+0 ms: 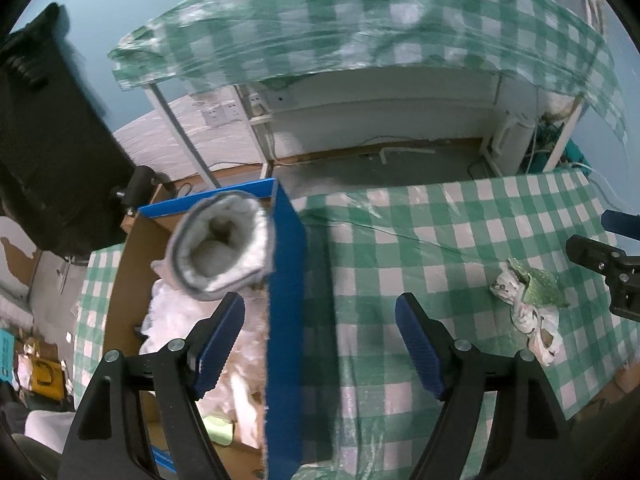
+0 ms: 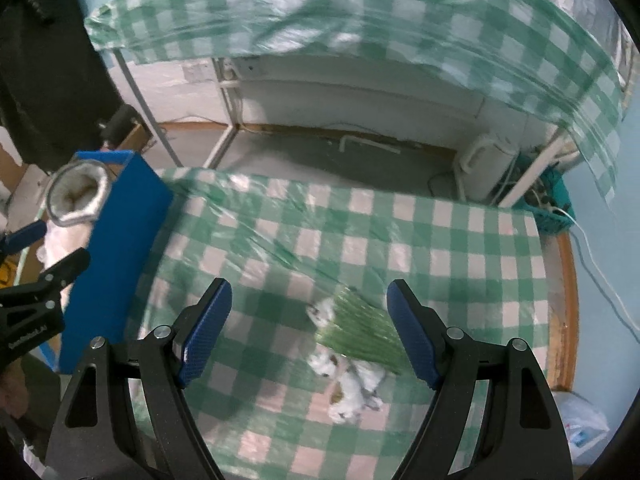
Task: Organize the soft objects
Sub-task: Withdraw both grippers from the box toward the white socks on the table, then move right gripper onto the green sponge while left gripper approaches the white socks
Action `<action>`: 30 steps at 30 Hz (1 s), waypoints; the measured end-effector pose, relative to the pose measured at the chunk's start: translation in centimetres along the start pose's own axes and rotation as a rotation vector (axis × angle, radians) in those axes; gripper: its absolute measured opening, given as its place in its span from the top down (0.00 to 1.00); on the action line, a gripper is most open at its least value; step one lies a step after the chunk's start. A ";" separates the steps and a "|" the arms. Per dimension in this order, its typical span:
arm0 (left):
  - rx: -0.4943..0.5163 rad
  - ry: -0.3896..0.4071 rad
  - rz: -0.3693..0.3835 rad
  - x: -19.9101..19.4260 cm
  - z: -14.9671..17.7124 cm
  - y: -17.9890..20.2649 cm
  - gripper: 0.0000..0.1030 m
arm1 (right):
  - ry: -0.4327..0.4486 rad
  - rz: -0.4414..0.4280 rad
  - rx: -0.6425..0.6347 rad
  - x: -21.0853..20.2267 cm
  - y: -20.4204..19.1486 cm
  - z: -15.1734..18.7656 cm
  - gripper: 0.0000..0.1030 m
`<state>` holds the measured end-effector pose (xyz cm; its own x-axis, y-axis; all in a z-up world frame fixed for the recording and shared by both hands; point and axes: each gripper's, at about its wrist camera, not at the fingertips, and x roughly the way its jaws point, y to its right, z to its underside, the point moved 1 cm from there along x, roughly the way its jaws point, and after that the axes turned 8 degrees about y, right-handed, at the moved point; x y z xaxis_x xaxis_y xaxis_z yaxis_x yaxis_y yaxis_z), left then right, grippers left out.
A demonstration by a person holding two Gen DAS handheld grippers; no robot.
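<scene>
A grey rolled sock point(image 1: 224, 246) hangs in the air, blurred, over the blue-edged cardboard box point(image 1: 282, 304), just ahead of my left gripper point(image 1: 320, 344), which is open and holds nothing. The box holds white soft items point(image 1: 168, 312). The sock point(image 2: 78, 194) and box point(image 2: 120, 232) also show in the right wrist view at left. My right gripper point(image 2: 308, 334) is open above the checked table, with a green-and-white soft cloth toy point(image 2: 358, 340) lying near its right finger. The toy shows in the left wrist view point(image 1: 530, 300) too.
The table wears a green-and-white checked cloth point(image 2: 360, 232). A second checked table point(image 1: 360, 20) stands behind across a floor gap. A black object point(image 1: 48, 140) is at far left. Cables and a teal basket point(image 2: 554, 204) lie at right.
</scene>
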<state>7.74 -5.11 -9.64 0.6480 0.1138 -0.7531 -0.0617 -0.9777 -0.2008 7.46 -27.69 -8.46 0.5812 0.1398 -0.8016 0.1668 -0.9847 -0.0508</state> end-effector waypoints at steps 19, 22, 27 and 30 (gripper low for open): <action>0.092 -0.094 0.040 3.5 0.9 6.3 0.23 | -0.101 0.034 0.088 2.3 5.4 4.0 0.23; 0.108 -0.114 0.043 4.3 1.3 7.2 0.23 | -0.125 0.029 0.090 3.1 5.9 4.7 0.23; 0.099 -0.160 0.053 6.1 1.6 8.2 0.23 | -0.154 -0.003 0.132 4.9 6.5 5.4 0.23; 0.086 -0.179 0.055 7.0 1.8 8.4 0.23 | -0.172 -0.024 0.137 6.2 6.1 5.5 0.23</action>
<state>10.39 -12.26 -17.73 0.4966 0.0974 -0.8625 -0.1634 -0.9654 -0.2031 7.69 -33.42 -17.01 0.4321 0.1547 -0.8885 0.0621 -0.9879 -0.1418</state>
